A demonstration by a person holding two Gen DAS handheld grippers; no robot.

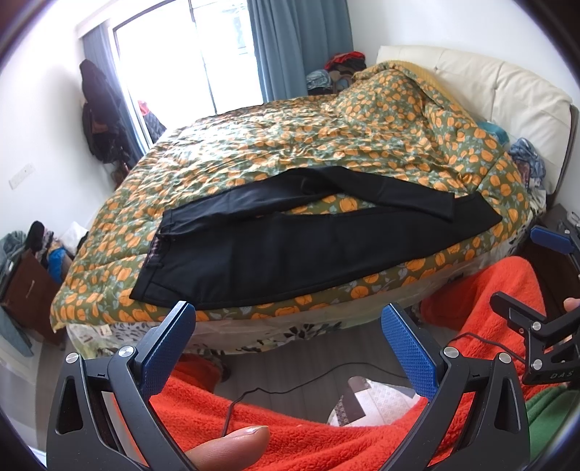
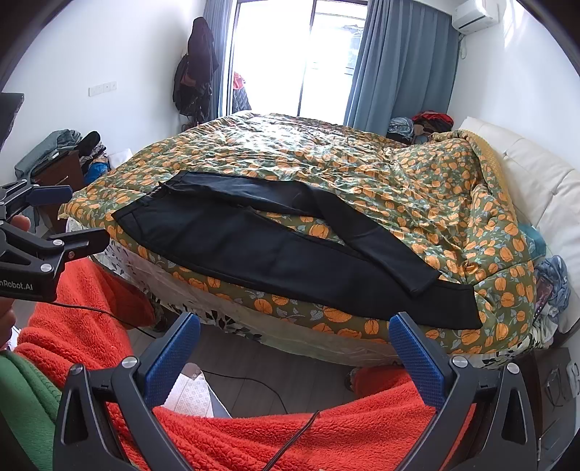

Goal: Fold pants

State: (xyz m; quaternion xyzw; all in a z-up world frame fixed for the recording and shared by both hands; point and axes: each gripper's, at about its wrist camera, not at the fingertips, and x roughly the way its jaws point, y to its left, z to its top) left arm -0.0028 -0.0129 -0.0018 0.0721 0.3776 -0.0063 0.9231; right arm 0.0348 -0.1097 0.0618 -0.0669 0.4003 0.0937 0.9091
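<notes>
Pants (image 1: pixel 282 250), one black pair, lie flat along the near edge of the quilt (image 1: pixel 326 145), long axis across the bed: waistband to the left, two legs running right, the far leg angling over the near one at the cuffs. Two grippers hang before the bed: left gripper (image 1: pixel 288 326) and right gripper (image 2: pixel 293 335), both spread wide, holding nothing. Only the right wrist view shows the air conditioner (image 2: pixel 475 16).

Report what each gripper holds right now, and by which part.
Nothing is held. The left gripper and right gripper are both open, short of the black pants on the bed.
</notes>
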